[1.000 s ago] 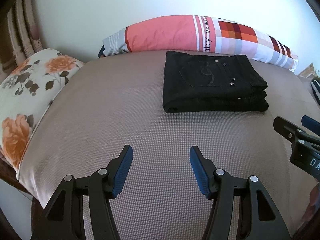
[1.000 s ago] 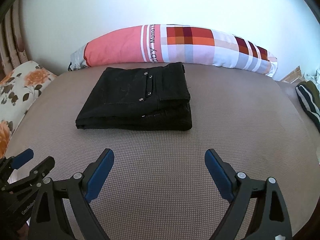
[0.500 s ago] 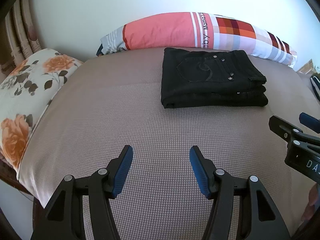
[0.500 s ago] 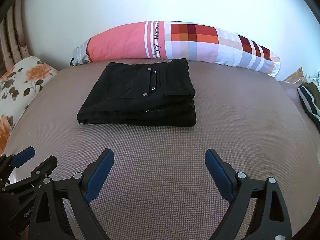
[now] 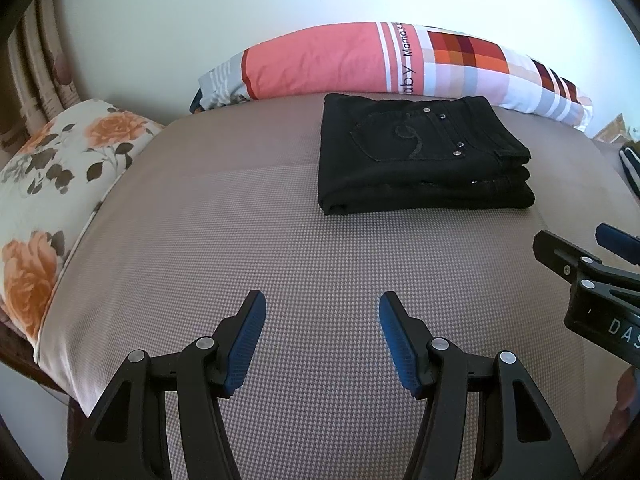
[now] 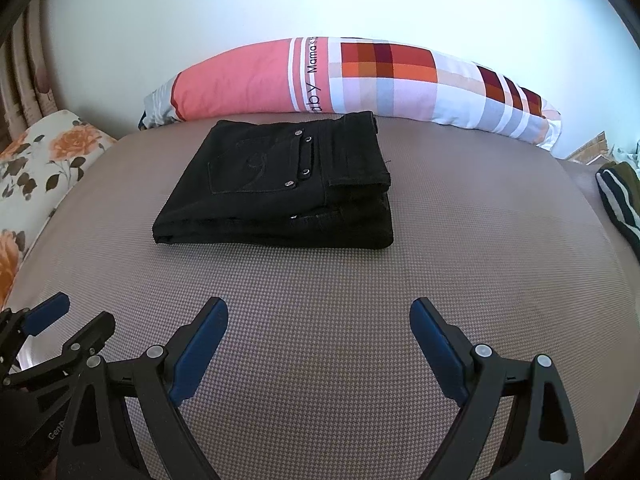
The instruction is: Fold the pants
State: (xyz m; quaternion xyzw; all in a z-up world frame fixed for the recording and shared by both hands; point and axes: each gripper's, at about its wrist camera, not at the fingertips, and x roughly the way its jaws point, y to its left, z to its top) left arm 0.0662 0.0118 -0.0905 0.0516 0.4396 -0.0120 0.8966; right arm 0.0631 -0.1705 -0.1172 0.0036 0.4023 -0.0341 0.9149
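Black pants (image 5: pixel 420 160), folded, on grey-brown bed (image 5: pixel 240 240).
Left gripper (image 5: pixel 322 308) and right gripper (image 6: pixel 318 312): jaws apart, empty. Right view alone shows striped garment (image 6: pixel 618 204) clearly.

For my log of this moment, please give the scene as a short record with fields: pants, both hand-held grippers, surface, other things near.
pants: black pants folded in a compact stack, lying flat
left hand-held gripper: open, holds nothing, apart from pants
right hand-held gripper: open, holds nothing, apart from pants
surface: brown bed cover
behind pants: long pink checked pillow
left side: floral pillow
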